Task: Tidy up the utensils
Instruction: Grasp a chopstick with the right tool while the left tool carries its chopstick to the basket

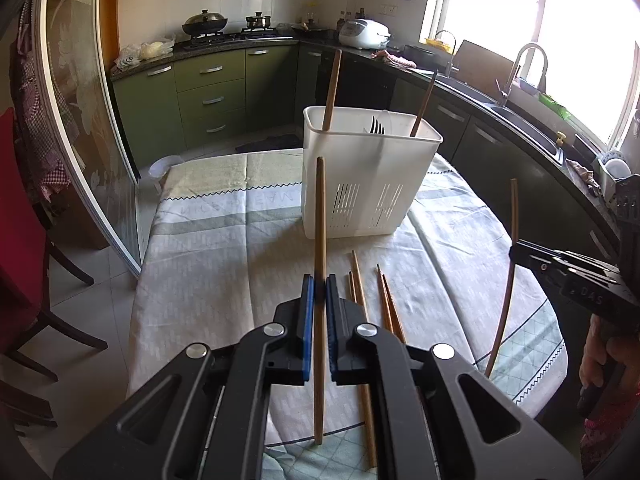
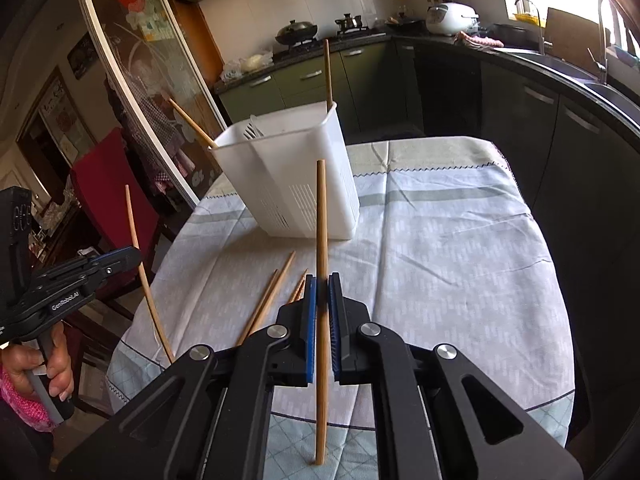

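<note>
Your left hand-held gripper (image 1: 320, 292) was pinching one wooden chopstick (image 1: 319, 240) nearly upright above the desk (image 1: 224, 264). Your right hand-held gripper (image 2: 322, 292) was clamped on a second chopstick (image 2: 321, 240) the same way. Ahead stood the white utensil holder (image 1: 368, 184), with two chopsticks (image 1: 333, 88) and a fork (image 1: 376, 125) already inside. Four loose chopsticks (image 1: 360, 292) lay on the tablecloth (image 1: 460, 240) between you and the holder, just beside the left pads.

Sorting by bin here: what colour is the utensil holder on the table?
White, with slotted vents low on its sides; the utensil holder shows best in the left wrist view.
</note>
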### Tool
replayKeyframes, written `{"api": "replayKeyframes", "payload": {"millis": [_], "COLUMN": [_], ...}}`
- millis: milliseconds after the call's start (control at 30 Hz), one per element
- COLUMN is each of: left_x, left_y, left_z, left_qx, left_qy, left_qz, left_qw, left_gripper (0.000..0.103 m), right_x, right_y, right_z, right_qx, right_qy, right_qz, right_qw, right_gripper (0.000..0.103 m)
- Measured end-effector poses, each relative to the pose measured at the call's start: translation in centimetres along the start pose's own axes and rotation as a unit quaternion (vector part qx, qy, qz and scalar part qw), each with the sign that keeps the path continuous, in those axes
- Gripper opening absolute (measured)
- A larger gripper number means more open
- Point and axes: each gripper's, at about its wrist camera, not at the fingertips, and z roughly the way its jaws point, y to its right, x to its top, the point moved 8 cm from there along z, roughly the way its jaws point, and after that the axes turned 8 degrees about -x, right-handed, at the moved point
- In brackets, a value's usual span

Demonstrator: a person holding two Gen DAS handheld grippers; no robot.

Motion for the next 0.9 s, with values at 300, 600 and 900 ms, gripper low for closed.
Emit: {"api": "replayKeyframes", "payload": {"millis": [300,600,900], "left_x": [-0.1,0.0,0.7], "left_y": [1.0,1.7,2.1], "left_z": [-2.2,-3.4,-4.3], "left_qx": [0.006,0.008,0.007], "left_qy": [0.023,0.034,0.046], "left_qz": [0.011,0.021,0.027], "left_qw": [0.9997,0.9992,0.9986], "left_gripper": [0.006,0.006,0.006], "right_x": [-0.5,-0.6,0.1], "right_y": [-1.4,-2.0,-2.5], "right_z": [-7.3,-8.0,-7.5], "right_qx": [-0.003,-0.002,0.005], "right_qy": [0.078,0.083,0.081], "right_qz": [-0.044,-0.052,-0.059], "right_qw": [0.996,0.995,0.995], "right_gripper": [0.007,0.007,0.007]}}
